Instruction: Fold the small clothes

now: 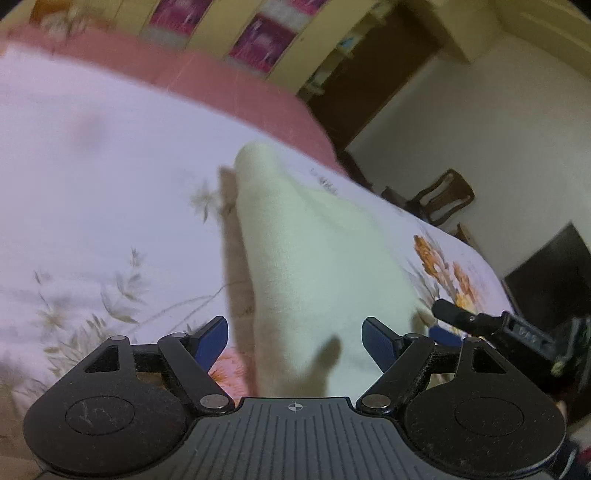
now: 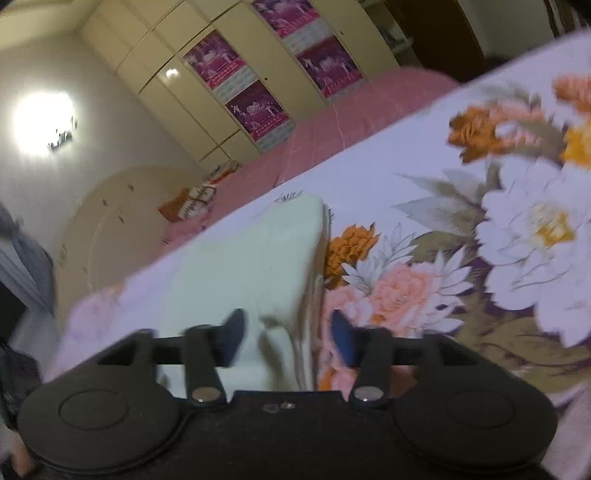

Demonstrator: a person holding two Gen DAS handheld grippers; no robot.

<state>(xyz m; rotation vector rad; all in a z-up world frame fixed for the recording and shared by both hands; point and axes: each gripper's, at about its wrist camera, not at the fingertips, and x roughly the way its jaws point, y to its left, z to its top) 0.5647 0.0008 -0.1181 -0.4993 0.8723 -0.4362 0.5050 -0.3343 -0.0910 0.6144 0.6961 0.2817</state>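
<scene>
Blurry close wrist views, shared bedspread [image 1: 110, 177]

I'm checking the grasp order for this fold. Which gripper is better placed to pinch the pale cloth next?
Probably the right gripper: its open fingers straddle an edge of the pale cloth. The left gripper, also open, faces the cloth's broad middle, with no edge between its fingers.

One pale garment [image 1: 314, 266], one floral bedsheet [image 1: 92, 166], two tools [image 1: 295, 338] [image 2: 288, 334].

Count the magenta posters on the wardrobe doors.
4 in the right wrist view: upper left, lower left, top right, lower right. Others may lie outside the frame.
</scene>
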